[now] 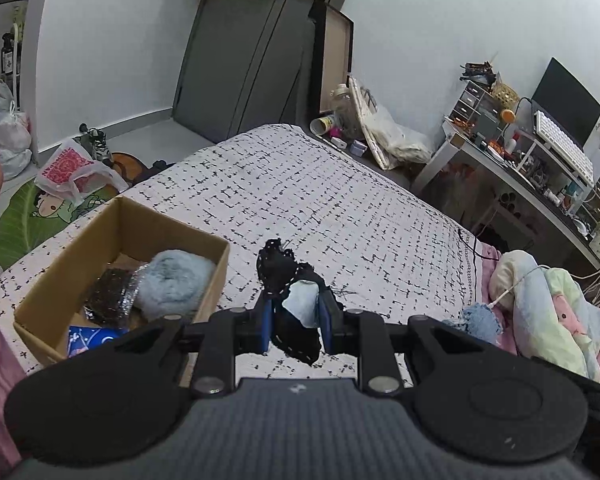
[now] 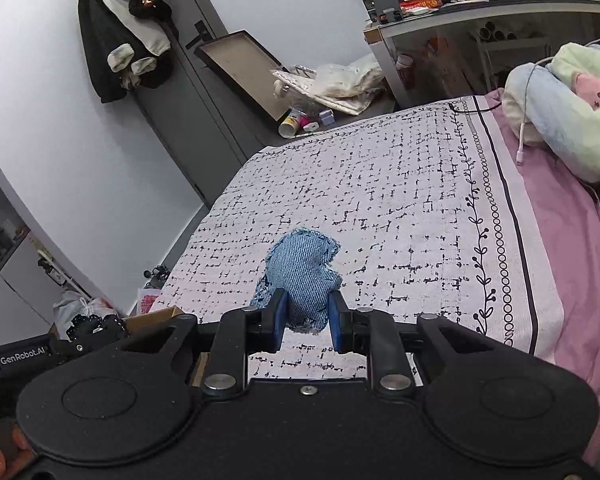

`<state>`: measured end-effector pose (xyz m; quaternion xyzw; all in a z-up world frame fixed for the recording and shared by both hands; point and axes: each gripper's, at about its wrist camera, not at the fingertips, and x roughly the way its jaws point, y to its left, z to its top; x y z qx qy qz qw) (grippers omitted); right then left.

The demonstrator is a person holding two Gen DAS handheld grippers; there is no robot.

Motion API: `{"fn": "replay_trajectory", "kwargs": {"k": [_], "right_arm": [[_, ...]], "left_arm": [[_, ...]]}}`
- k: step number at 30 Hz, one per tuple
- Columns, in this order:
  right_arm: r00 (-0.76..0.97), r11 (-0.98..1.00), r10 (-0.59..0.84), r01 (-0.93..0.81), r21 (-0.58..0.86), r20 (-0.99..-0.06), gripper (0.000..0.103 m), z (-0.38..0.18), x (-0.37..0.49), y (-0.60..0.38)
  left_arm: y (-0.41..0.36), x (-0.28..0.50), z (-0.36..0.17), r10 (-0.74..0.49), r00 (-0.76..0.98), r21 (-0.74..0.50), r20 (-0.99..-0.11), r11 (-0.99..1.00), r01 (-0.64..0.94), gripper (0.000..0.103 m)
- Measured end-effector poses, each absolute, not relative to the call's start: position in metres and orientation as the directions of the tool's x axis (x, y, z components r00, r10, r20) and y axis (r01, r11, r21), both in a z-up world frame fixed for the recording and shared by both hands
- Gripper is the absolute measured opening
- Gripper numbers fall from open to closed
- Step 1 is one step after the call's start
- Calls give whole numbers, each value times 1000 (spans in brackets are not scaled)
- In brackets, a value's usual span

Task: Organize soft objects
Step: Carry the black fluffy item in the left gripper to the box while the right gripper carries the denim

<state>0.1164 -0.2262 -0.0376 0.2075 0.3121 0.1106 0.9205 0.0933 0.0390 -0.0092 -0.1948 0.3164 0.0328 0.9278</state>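
Note:
My left gripper is shut on a black knitted soft piece with a pale blue patch and holds it above the bed, just right of a cardboard box. The box holds a fluffy pale blue ball, a dark glittery piece and a blue packet. My right gripper is shut on a blue denim soft piece above the bed. That denim piece also shows in the left wrist view.
The bed has a white black-patterned cover with a pink sheet at its right. A rolled pastel blanket with a cable lies at the right. A cluttered desk, bags and a door stand beyond.

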Motion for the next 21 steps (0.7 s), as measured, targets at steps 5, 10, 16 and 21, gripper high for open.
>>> {"fn": "replay_trajectory", "kwargs": {"k": [5, 10, 16, 21], "right_arm": [[786, 895, 328, -80, 439, -525, 22, -34, 114, -217], [789, 902, 320, -83, 425, -525, 22, -33, 113, -208], [784, 910, 315, -91, 404, -534, 22, -32, 115, -193], [780, 913, 320, -103, 394, -538, 22, -32, 119, -178]], "left_arm": [[55, 92, -14, -55, 799, -351, -599, 915, -200, 23], [69, 94, -20, -51, 799, -360, -599, 909, -212, 23], [85, 98, -28, -59, 798, -378, -599, 900, -217, 23], [97, 106, -34, -64, 797, -389, -601, 894, -222, 23]]}}
